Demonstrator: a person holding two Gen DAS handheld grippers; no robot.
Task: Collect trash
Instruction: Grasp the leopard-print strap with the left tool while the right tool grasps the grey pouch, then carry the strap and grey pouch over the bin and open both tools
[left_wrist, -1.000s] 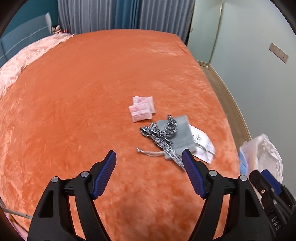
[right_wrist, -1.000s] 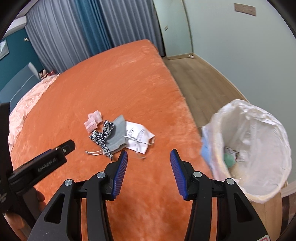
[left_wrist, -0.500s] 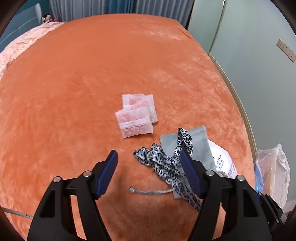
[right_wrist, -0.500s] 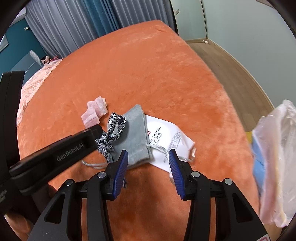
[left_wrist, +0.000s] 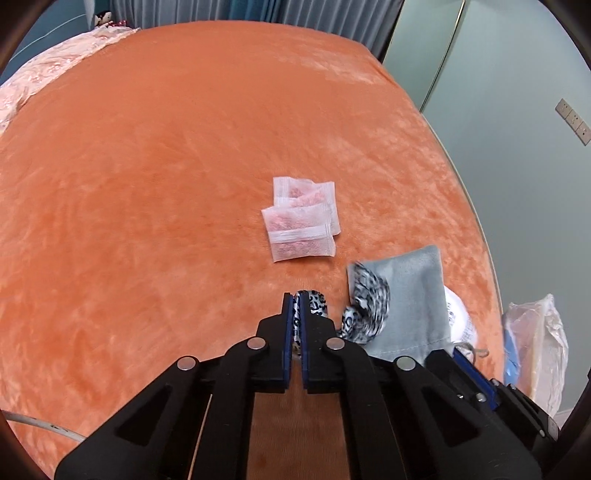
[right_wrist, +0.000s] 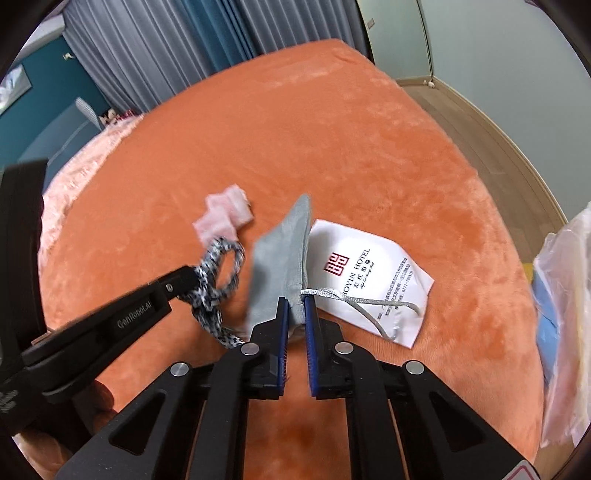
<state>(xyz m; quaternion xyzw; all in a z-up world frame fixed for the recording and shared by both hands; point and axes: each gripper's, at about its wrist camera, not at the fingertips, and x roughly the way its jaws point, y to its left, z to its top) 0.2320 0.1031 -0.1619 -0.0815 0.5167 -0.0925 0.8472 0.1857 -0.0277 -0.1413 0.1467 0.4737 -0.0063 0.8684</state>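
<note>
On the orange bed, my left gripper (left_wrist: 295, 297) is shut on a black-and-white leopard-print ribbon (left_wrist: 365, 306), seen lifted in a loop in the right wrist view (right_wrist: 218, 280). My right gripper (right_wrist: 295, 301) is shut on the drawstring end of a grey pouch (right_wrist: 280, 258), which also shows in the left wrist view (left_wrist: 410, 299). A white hotel packet (right_wrist: 373, 277) lies under the pouch's cord. Two pink sachets (left_wrist: 301, 221) lie just beyond, also visible in the right wrist view (right_wrist: 223, 214).
A bin lined with a clear plastic bag (left_wrist: 535, 339) stands off the bed's right edge, seen too in the right wrist view (right_wrist: 565, 314). The orange blanket (left_wrist: 166, 147) stretches far left. Wooden floor (right_wrist: 491, 136) and a pale wall lie to the right.
Both grippers moved forward and down onto the pile and closed: the left on the leopard ribbon, the right on the grey pouch. The ribbon and pouch are lifted slightly off the blanket.
</note>
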